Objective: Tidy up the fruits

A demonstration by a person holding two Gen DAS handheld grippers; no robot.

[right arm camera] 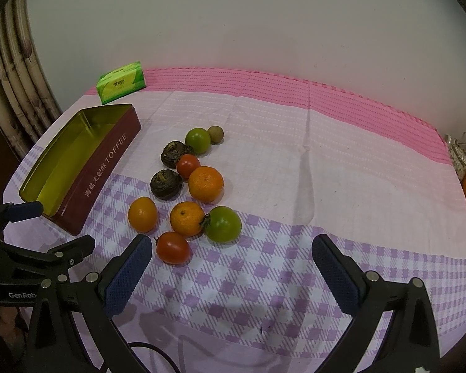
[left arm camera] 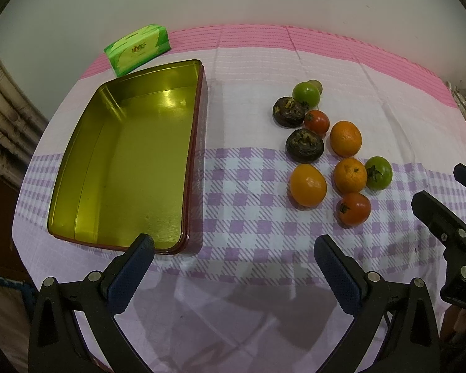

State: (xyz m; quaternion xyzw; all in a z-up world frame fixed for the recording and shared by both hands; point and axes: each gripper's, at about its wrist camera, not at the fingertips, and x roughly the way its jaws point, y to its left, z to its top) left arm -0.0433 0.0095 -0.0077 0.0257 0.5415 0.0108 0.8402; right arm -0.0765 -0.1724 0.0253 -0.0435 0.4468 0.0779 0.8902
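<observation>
Holding my right gripper (right arm camera: 232, 262) wide and empty, I see the red tomato (right arm camera: 173, 247) just ahead-left beside its left finger, which risks nudging it into the touching orange (right arm camera: 186, 218) on approach.

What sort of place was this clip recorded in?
Probably a home room: a table under a pink and purple checked cloth, a curtain by the plain wall, and a tissue pack.
</observation>
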